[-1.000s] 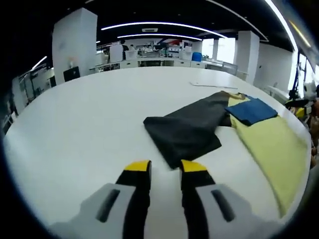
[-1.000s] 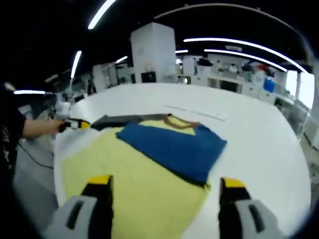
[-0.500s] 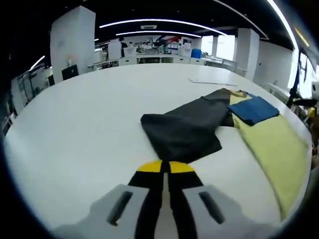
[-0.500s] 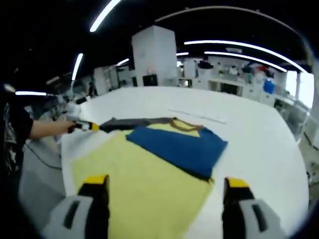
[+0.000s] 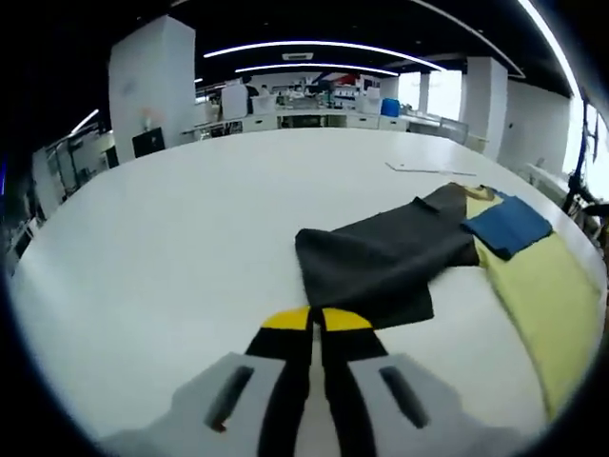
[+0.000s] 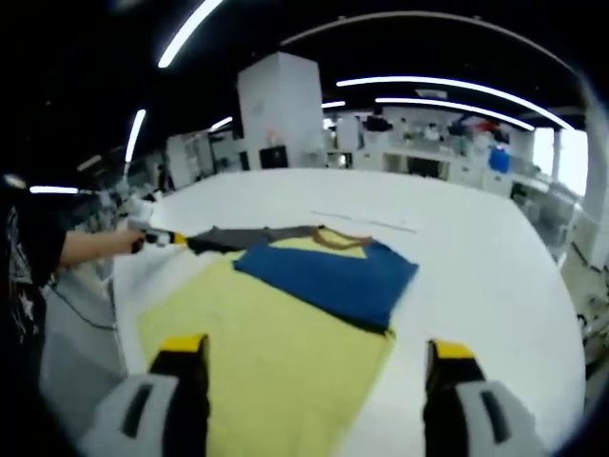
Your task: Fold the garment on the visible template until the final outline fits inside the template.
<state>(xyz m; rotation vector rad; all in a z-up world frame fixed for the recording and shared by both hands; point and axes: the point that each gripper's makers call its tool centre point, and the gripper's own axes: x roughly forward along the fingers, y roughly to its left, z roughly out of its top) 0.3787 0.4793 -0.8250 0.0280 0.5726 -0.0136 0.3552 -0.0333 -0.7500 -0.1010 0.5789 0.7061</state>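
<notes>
The garment lies on a white table (image 5: 171,238): a yellow body (image 6: 276,333), a blue sleeve (image 6: 328,276) folded across it, and a dark grey sleeve (image 5: 381,267) spread out to the side. My left gripper (image 5: 314,319) is shut with its tips at the near corner of the dark sleeve, pinching its edge. The right gripper view shows the same gripper (image 6: 160,238), in a person's hand, at the end of the dark sleeve (image 6: 238,236). My right gripper (image 6: 309,347) stands wide open above the near edge of the yellow body, with nothing between its fingers.
A thin pale strip (image 6: 366,221) lies on the table beyond the garment's collar. A person's arm (image 6: 90,248) reaches in at the table's left edge. Broad bare tabletop (image 6: 495,276) stretches right of the garment. Desks and pillars stand far behind.
My left gripper's jaws closed from a narrow gap to shut at the dark sleeve's corner. The right gripper stayed open over the yellow body; both views shifted slightly.
</notes>
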